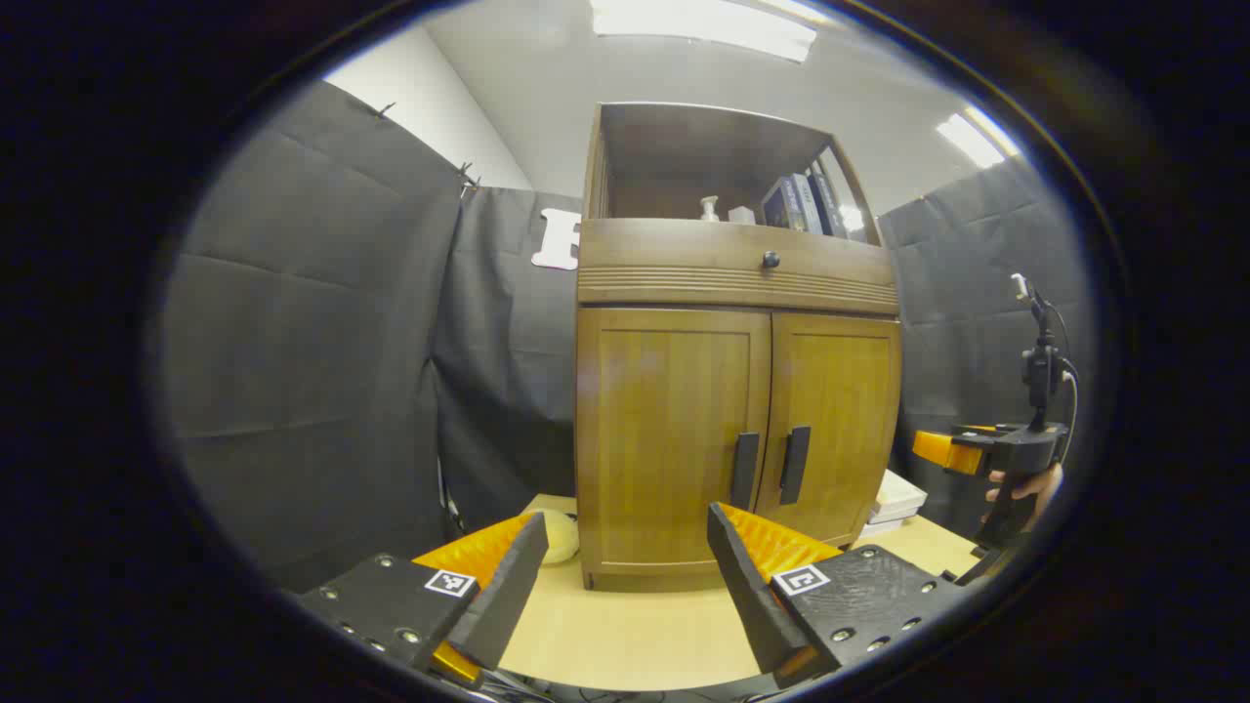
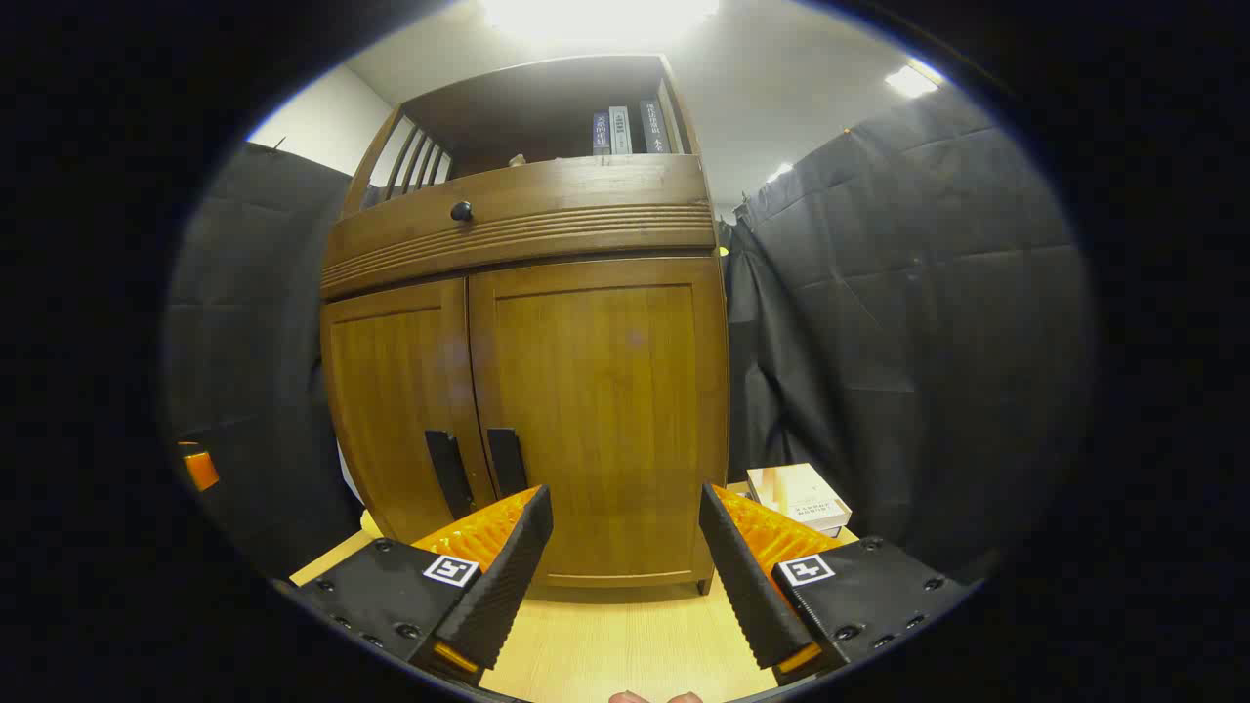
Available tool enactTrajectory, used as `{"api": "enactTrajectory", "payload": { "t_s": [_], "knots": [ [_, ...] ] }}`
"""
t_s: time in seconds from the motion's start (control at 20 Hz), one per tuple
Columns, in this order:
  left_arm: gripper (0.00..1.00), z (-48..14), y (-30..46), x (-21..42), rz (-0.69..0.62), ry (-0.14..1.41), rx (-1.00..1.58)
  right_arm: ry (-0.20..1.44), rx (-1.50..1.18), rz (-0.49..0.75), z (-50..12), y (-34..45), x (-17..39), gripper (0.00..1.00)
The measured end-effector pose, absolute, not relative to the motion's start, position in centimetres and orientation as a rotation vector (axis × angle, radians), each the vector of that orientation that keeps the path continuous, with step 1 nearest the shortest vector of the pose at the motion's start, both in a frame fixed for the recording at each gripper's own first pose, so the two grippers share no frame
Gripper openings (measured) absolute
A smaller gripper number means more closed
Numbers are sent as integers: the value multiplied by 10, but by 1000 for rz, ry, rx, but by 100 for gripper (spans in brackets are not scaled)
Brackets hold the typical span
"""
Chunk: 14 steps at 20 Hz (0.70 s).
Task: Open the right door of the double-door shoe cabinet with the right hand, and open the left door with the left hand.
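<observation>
Booth hung with black cloth on all sides; white ceiling above with bright strip lights (image 1: 703, 24), a patch of white wall (image 1: 430, 117) showing over the cloth at the back left. Pale wooden tabletop (image 1: 625, 635) runs under everything. On it stands the shoe cabinet (image 1: 732, 391), brown wood, upright, both doors closed and flush. Left door (image 1: 669, 430) and right door (image 1: 835, 420) meet at the centre, each with a dark vertical handle beside the seam: left handle (image 1: 745, 470), right handle (image 1: 795, 464). Above the doors a ribbed band and a drawer front with a small dark knob (image 1: 770, 259); over that an open shelf holding several upright books (image 1: 801, 203) and a small pale object, too small to identify. In the left gripper view, a pale rounded thing (image 1: 559, 535) lies on the table against the cabinet's left foot, and a stack of light-coloured books (image 1: 896, 498) sits on the table just beside the cabinet's right side; the same stack (image 2: 799, 496) shows in the right gripper view. Left gripper (image 1: 625, 576) is held low before the left door, fingers wide apart, nothing between them, short of the cabinet. Right gripper (image 2: 625, 557), in its own view, sits in front of the right door (image 2: 601, 420), fingers likewise spread and empty, the right handle (image 2: 507, 461) off to its left. From the left gripper view the right gripper (image 1: 986, 449) is seen farther off at the right edge, held by a hand (image 1: 1025, 488), clear of the cabinet.
</observation>
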<state>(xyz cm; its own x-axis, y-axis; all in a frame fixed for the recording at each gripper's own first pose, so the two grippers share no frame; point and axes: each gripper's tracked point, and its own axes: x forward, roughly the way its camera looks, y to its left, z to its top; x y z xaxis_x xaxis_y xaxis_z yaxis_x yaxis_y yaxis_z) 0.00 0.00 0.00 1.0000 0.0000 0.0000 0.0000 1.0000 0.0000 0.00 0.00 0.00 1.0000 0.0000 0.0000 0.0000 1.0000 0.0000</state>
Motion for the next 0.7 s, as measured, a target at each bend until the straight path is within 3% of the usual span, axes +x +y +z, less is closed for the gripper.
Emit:
{"api": "enactTrajectory", "payload": {
  "t_s": [0.7],
  "knots": [
    [94,-1,-3,1,-24,17,38,8,9,-1,-6,-3,4,95]
  ]
}}
